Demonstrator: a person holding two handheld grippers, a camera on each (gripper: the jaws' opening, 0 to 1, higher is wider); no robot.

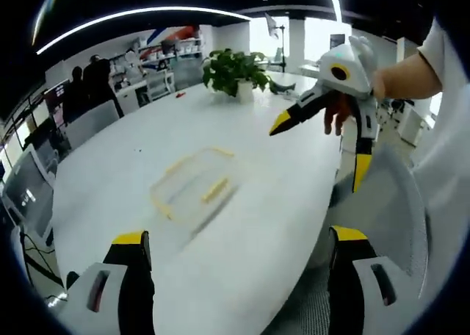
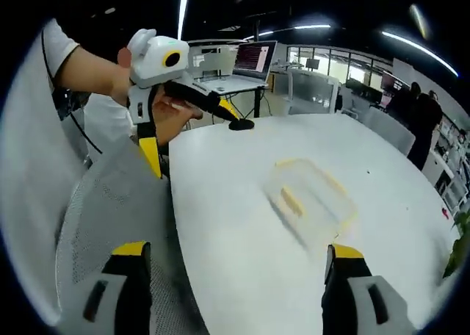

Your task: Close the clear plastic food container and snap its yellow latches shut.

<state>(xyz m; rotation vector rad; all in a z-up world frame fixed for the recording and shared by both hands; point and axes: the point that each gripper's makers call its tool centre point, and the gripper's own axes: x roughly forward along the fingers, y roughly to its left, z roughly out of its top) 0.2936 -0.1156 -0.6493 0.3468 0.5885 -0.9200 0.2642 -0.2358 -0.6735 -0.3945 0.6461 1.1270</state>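
Note:
The clear plastic food container (image 1: 194,184) with yellow latches lies flat on the white table (image 1: 103,173), blurred by motion, so I cannot tell how its lid and latches stand. My left gripper (image 1: 239,239) hovers open, short of it, with nothing between its jaws. My right gripper (image 1: 319,150) is held up in a hand at the right, above the table edge, jaws spread wide. In the right gripper view the container (image 2: 308,199) lies ahead of the open right gripper (image 2: 236,253). The left gripper (image 2: 192,135) hangs open at the upper left.
A potted plant (image 1: 235,70) stands at the table's far end. A grey mesh chair (image 2: 110,203) sits at the table's near edge. A laptop (image 2: 253,59) rests on a desk behind. People (image 1: 88,78) stand in the background by shelves.

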